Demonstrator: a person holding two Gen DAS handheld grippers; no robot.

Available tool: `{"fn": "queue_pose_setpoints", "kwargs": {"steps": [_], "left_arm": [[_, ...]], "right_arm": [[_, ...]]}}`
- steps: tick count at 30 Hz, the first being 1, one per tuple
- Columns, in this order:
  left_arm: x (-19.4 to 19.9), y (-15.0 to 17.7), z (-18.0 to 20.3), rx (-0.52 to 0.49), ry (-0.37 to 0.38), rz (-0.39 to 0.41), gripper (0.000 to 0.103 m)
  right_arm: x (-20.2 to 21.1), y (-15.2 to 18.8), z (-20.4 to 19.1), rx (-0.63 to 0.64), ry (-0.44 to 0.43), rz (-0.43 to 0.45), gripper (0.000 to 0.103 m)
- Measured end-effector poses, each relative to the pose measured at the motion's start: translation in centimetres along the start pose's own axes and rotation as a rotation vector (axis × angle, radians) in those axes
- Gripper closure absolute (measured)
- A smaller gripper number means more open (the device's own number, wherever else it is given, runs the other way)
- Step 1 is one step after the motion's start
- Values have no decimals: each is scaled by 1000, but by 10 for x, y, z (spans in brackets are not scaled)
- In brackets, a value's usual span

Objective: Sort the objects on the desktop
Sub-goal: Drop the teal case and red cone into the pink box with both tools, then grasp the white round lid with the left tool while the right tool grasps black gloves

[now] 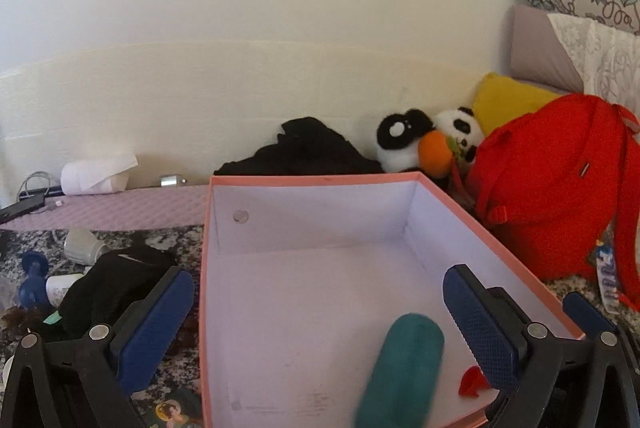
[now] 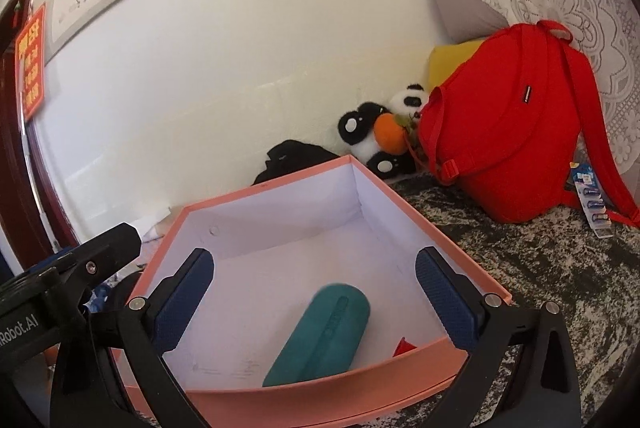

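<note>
A pink box with a white inside [image 1: 312,181] [image 2: 260,190] stands on the patterned surface. A teal oblong case [image 1: 400,372] [image 2: 320,336] lies inside it, blurred in the left wrist view. A small red piece [image 1: 472,382] [image 2: 404,346] lies in the box's near right corner. My left gripper [image 1: 316,328] is open and empty over the box's near left part. My right gripper [image 2: 314,292] is open and empty above the box, with the case between its fingers and below them.
Left of the box lie a black cloth [image 1: 108,284], a blue dumbbell-shaped thing [image 1: 34,280], small white bottles [image 1: 82,246] and a tissue roll [image 1: 96,174]. A panda plush with an orange ball [image 1: 432,144] [image 2: 384,132], a red backpack [image 1: 560,184] [image 2: 508,124] and pillows stand behind.
</note>
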State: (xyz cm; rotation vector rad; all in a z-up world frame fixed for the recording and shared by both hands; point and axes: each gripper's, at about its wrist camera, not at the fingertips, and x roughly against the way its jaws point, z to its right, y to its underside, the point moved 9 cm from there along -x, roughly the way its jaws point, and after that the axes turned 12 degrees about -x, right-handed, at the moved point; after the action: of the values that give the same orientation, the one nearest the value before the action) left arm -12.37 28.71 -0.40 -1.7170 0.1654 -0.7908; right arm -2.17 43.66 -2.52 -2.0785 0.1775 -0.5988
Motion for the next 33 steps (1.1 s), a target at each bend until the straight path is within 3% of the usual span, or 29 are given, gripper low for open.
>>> {"fn": "queue_pose_setpoints", "kwargs": {"steps": [10,16,26,33], "left_arm": [[18,9,-39,49,-40,-31,0],[46,20,-87,76,-139,-29,0],[89,76,-190,126,-345,-145,0],[100,130,-251,141,-450,-259,0]], "right_arm": [[15,4,-30,38,-23,14,0],[20,17,-63,64,-58,6,0],[33,53,-131,-8,-224,-72,3],[54,98,-203,106,-394,-168,12]]}}
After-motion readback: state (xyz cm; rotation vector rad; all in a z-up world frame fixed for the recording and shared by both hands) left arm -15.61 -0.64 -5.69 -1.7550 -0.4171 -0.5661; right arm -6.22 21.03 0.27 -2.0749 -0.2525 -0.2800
